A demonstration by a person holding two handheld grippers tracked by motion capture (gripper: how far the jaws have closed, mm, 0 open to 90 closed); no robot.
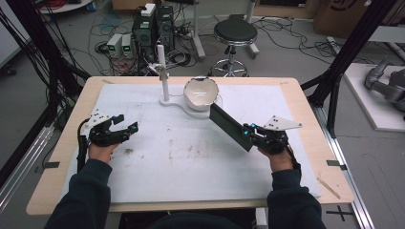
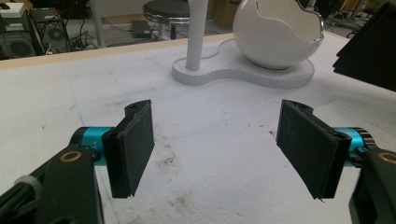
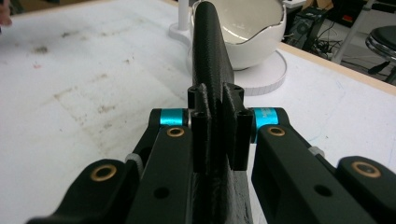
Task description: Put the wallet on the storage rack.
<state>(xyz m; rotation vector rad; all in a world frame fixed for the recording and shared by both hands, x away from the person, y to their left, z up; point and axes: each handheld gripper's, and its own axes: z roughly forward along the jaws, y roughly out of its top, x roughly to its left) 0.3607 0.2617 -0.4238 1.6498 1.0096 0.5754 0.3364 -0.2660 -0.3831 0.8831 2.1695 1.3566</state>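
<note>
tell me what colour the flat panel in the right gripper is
Black, with a fine woven texture; the panel shows best in the right gripper view, clamped in the right gripper.

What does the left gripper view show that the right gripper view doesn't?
Left gripper view alone: the left gripper with fingers wide apart over bare mat, nothing between them. Right gripper view alone: the right gripper with fingers clamped on a black flat panel seen edge-on. Both share the white egg-shaped bowl on its white stand base and the stained white mat.
</note>
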